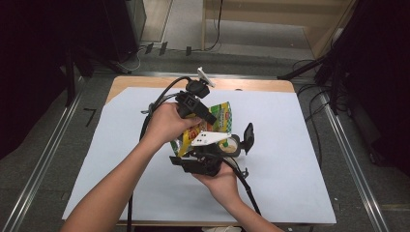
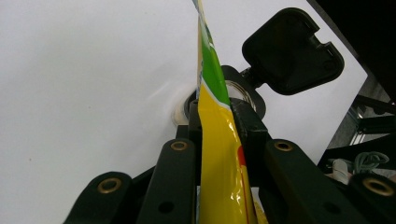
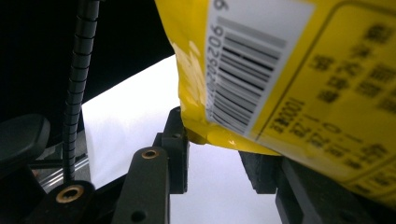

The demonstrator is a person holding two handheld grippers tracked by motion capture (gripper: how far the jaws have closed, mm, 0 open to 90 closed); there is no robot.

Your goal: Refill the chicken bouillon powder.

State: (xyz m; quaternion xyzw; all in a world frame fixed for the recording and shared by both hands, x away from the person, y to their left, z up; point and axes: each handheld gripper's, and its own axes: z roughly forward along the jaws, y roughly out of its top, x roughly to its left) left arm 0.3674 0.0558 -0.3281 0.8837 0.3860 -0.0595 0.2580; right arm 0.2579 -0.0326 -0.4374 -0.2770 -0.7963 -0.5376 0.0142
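From above, the yellow pouch (image 1: 212, 126) hangs tilted over the open jar (image 1: 231, 143) on the worktop (image 1: 290, 159). Left hand-held gripper (image 2: 218, 119) pinches the pouch edge-on. Right hand-held gripper (image 3: 212, 161) stands half-open around the pouch's bottom corner; contact unclear.

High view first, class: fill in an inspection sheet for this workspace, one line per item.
Surface: white sheet over a wooden table.
Job's things: yellow-green pouch held above a jar whose black lid is flipped open.
Clutter: nothing seen.
Grippers: left tool shut on the pouch's edge; right tool under the pouch's bottom corner, jaws apart, grip unclear.
Cables: black cable trails from the right tool towards the person; another loops from the left.
Surroundings: grey floor, loose leads, dark stands at the sides.
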